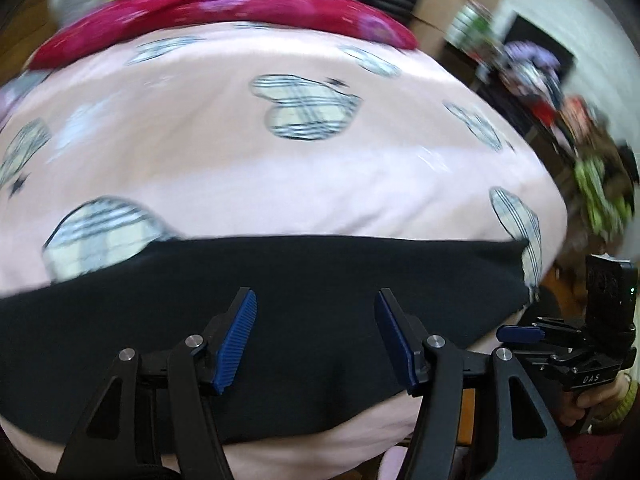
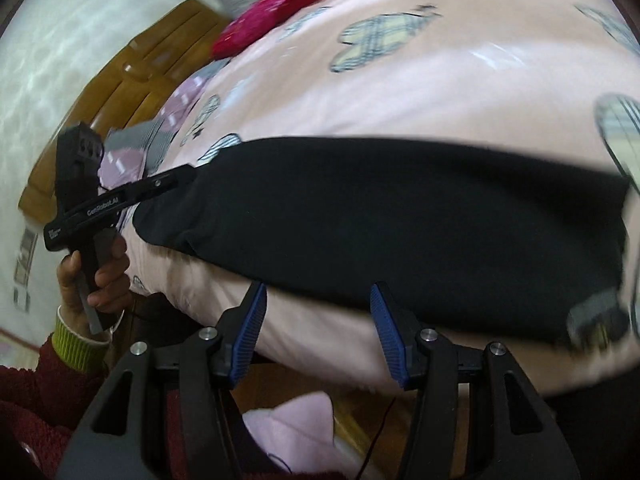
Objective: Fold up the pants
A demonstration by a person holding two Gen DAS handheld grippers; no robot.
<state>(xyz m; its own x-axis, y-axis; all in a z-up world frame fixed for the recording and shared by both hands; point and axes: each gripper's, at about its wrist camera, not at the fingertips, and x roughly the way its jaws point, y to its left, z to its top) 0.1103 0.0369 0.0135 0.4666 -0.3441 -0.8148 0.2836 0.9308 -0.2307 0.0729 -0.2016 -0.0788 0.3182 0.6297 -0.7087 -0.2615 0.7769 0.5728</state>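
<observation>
Black pants (image 1: 280,320) lie as a long flat band across the near edge of a pink bed cover with butterfly prints (image 1: 240,152). They also show in the right wrist view (image 2: 400,220). My left gripper (image 1: 314,300) is open and empty, its blue pads just above the pants. My right gripper (image 2: 318,294) is open and empty at the near edge of the pants. The right gripper appears in the left wrist view (image 1: 520,334) at the pants' right end. The left gripper appears in the right wrist view (image 2: 180,174) at their left end.
A crimson flowered cloth (image 1: 224,12) lies at the far side of the bed. Cluttered dark shelves (image 1: 552,92) stand at right. A wooden headboard (image 2: 132,80) is at left. A pink cloth (image 2: 296,428) lies on the floor below the bed edge.
</observation>
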